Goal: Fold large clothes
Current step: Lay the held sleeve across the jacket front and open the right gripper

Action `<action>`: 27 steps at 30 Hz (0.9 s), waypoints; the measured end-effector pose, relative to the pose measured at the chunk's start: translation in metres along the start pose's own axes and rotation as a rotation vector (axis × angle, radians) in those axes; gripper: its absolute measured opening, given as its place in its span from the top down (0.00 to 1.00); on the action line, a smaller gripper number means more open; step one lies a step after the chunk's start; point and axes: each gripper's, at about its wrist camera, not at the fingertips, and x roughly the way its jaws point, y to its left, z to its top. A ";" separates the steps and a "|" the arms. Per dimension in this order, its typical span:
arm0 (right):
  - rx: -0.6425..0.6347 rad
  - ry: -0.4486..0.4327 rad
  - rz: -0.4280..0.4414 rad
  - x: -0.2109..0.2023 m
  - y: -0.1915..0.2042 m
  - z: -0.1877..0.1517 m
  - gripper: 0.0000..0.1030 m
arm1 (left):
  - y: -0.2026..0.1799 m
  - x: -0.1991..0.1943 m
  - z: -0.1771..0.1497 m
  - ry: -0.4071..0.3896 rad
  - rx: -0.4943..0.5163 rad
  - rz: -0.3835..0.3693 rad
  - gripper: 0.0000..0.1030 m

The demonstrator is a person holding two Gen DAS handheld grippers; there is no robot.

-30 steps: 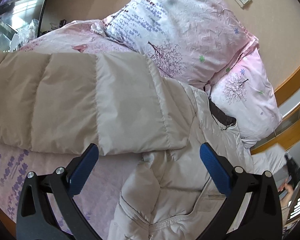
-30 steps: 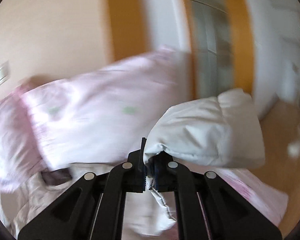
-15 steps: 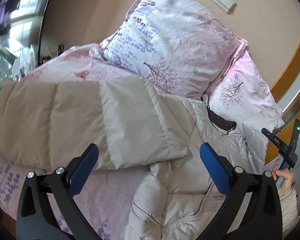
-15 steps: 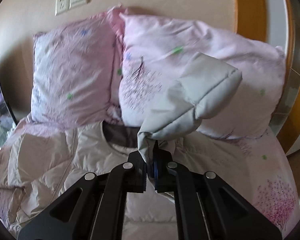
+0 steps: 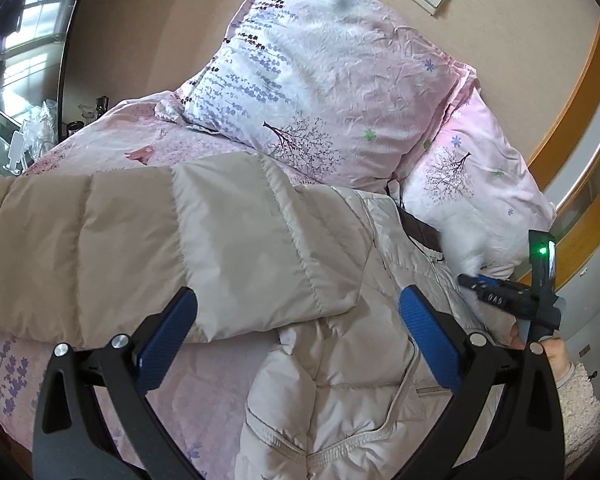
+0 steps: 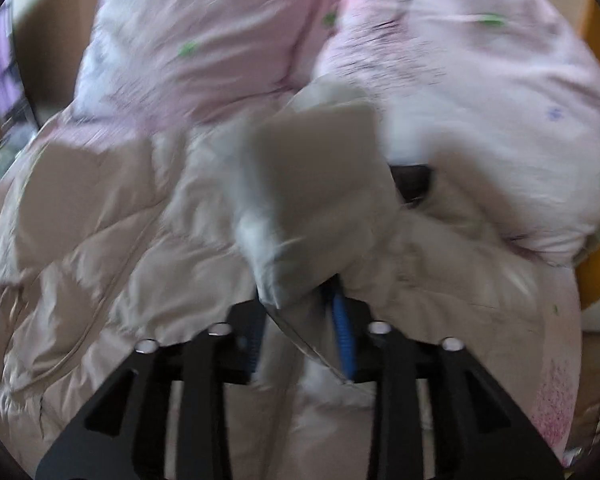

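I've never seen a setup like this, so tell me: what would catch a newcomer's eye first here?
Probably the puffy beige jacket spread over the pink bed, one sleeve folded across it. Behind it two flowered pillows lean against the wall. The right gripper is opening with the other sleeve's end between its jaws, while the left gripper hangs open above the jacket.

The whole right wrist view is smeared by motion blur, so the pillow point(image 6: 480, 92) prints cannot be read. The sleeve point(image 6: 316, 208) end is hidden where it drops between the opening jaws of the right gripper point(image 6: 300, 340); pad contact cannot be told. In the left wrist view, the jacket point(image 5: 340, 392) is cut off at the near edge, and the items at far left are too small to identify.
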 end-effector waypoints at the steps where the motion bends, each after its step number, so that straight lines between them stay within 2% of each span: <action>1: 0.000 0.007 0.022 0.000 0.003 -0.001 0.57 | 0.002 0.000 0.000 0.000 -0.003 0.000 0.02; 4: 0.041 0.003 0.100 -0.005 0.007 -0.001 0.56 | 0.005 -0.002 -0.002 -0.001 -0.011 0.000 0.02; 8: 0.041 0.001 0.105 -0.005 0.017 0.003 0.56 | 0.010 -0.003 -0.004 0.010 -0.031 -0.013 0.02; 11: 0.028 0.032 0.130 0.006 0.029 0.007 0.56 | 0.013 -0.004 -0.006 0.014 -0.041 -0.014 0.02; 16: -0.046 0.134 0.039 0.042 0.052 0.008 0.60 | 0.017 -0.014 -0.011 -0.011 -0.044 0.014 0.02; 18: -0.046 0.158 0.044 0.048 0.054 0.007 0.60 | 0.020 -0.019 -0.014 -0.025 -0.037 0.036 0.02; 22: -0.017 0.195 0.111 0.048 0.049 0.003 0.60 | 0.034 -0.025 -0.020 -0.014 -0.036 0.058 0.02; 25: 0.020 0.204 0.142 0.041 0.044 0.000 0.59 | 0.049 -0.029 -0.025 -0.002 -0.076 0.052 0.02; 27: 0.071 0.191 0.187 0.029 0.036 -0.001 0.55 | 0.060 -0.035 -0.031 -0.012 -0.109 0.054 0.02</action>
